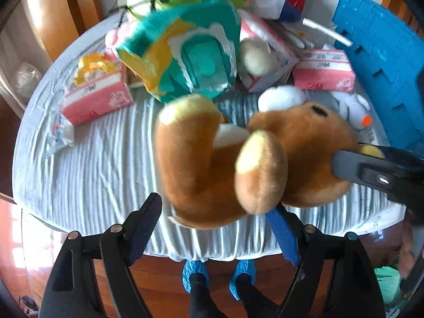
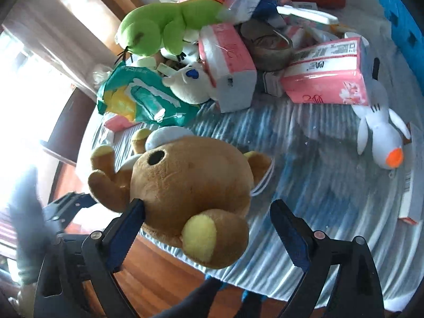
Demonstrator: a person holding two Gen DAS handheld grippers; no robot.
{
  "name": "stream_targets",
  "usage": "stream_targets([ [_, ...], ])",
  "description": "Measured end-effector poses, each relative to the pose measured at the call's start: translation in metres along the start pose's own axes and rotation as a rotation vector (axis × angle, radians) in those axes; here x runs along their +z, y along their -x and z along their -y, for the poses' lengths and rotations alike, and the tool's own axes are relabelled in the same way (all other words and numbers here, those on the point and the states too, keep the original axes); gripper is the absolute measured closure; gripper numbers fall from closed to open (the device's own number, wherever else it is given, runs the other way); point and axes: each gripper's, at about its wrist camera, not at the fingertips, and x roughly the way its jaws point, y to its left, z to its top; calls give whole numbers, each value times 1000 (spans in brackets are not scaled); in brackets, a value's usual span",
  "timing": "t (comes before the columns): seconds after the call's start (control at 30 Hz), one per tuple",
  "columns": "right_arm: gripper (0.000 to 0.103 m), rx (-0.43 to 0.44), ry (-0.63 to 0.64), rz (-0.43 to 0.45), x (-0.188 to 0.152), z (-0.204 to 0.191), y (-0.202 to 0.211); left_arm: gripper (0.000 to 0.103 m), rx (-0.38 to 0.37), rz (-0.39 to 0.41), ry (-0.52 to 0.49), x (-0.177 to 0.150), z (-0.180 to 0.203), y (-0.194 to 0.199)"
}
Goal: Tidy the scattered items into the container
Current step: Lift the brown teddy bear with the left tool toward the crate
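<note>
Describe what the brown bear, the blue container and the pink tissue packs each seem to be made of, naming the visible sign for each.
Brown bear: soft plush fabric, matt; short fuzzy pile shows along its rounded, stuffed limbs.
Blue container: probably rigid moulded plastic, slightly glossy; sharp stepped ribs and uniform colour.
Pink tissue packs: thin plastic film wrap, shiny; wrinkles, highlights and printed text on the surface.

Daylight pours in from the left of the right wrist view, blowing the window side (image 2: pixel 23 111) out to pure white, while the left wrist view is lit evenly and shows only a pale glare on the wooden floor (image 1: pixel 34 241). Both fisheye pictures bend hard at the rim and go black in the corners. The brown teddy bear (image 1: pixel 225 159) is smeared with motion blur, the teal pack (image 1: pixel 185 55) behind it too, and soft shadows lie on the striped cloth (image 2: pixel 318 159).
</note>
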Motion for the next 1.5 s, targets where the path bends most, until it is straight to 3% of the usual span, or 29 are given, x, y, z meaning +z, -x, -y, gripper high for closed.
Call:
stream_targets([
  [0.1,2,-11,44,20,5,-9,7,23,45,11,5,-2,3,-4],
  [0.3,0,-38,46,-11,20,-19,-14,23,33,10,13,1,0,-12],
  [0.37,0,10,25,-46,21,-16,-31,24,34,23,-4,3,0,-15],
  [0.47,8,-33,35,-91,17,-20,-47,31,46,46,-43,7,2,-17],
  [0.53,13,-64,38,-53,14,-25,-37,35,24,59,-51,7,1,-11],
  [0.7,14,-61,23,50,17,-24,10,36,-15,170,-115,14,14,28],
  [1.07,13,-190,1,372,37,-35,133,36,-122,432,-293,76,63,116],
  [1.33,13,-280,-38,427,35,-41,156,36,-182,471,-362,90,77,121],
  [1.5,13,-289,-55,450,35,-45,162,36,-189,492,-375,99,75,126],
])
